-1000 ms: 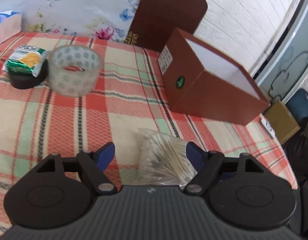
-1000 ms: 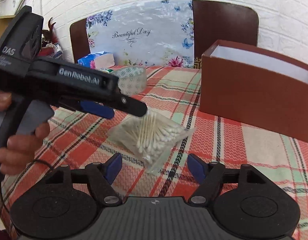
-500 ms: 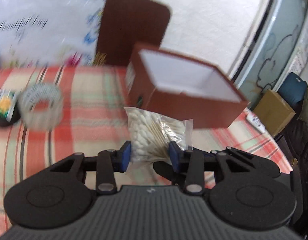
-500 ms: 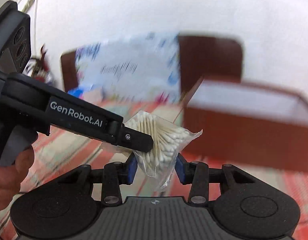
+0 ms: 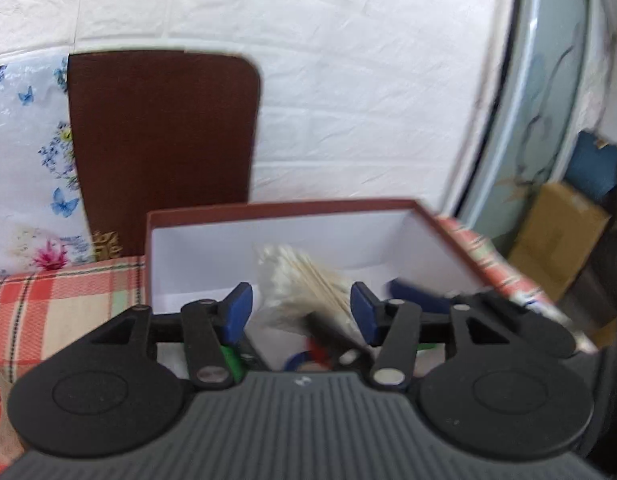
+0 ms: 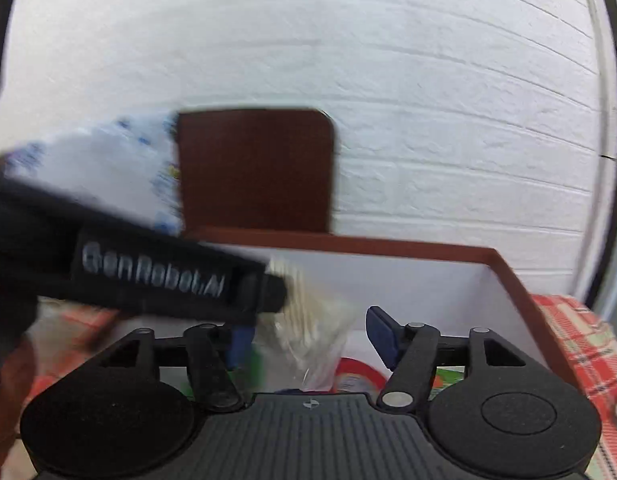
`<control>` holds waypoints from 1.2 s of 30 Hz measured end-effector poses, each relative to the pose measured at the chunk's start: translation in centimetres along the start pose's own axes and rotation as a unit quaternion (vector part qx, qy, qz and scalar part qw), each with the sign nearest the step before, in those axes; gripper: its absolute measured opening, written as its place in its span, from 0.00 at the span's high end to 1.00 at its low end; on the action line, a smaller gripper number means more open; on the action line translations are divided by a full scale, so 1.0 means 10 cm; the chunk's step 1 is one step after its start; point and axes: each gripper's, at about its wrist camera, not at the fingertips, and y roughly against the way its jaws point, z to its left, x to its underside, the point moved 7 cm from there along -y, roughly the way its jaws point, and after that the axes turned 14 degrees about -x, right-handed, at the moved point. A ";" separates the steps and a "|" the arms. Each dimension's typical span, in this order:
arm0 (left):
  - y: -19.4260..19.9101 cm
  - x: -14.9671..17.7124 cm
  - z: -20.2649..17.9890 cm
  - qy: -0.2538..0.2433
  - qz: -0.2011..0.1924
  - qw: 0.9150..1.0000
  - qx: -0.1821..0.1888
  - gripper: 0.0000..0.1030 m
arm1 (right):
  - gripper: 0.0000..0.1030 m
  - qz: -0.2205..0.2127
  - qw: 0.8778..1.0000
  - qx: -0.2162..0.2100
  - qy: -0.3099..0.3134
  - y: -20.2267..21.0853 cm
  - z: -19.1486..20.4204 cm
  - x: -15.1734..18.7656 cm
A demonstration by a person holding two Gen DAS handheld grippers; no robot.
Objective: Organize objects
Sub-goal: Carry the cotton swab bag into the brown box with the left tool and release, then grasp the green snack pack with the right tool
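- Brown box [image 5: 268, 209] with white walls: bag of cotton swabs [image 5: 308, 292] over its opening, blurred colourful items below.
- Left gripper [image 5: 300, 312] and right gripper [image 6: 308, 334]: jaws spread, released.

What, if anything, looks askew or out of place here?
The bag of cotton swabs hangs tilted between the fingers of the left gripper, over the open brown box, not yet lying flat inside.

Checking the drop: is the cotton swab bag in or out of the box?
In: the cotton swab bag sits within the brown box walls, between open left gripper fingers.
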 end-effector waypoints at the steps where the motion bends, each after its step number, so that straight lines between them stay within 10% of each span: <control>1: -0.06 0.01 0.00 0.006 0.008 1.000 -0.004 0.46 | 0.42 0.011 1.000 -0.002 -0.011 -0.04 -0.05 0.03; 16: 0.70 0.21 0.12 0.009 -0.010 1.000 -0.005 0.44 | 0.37 -0.053 0.994 -0.005 -0.100 0.91 -0.01 0.19; 36: 1.17 1.15 0.41 0.021 0.060 0.998 -0.007 0.43 | 0.37 -0.013 0.995 -0.015 -0.100 1.51 0.57 0.59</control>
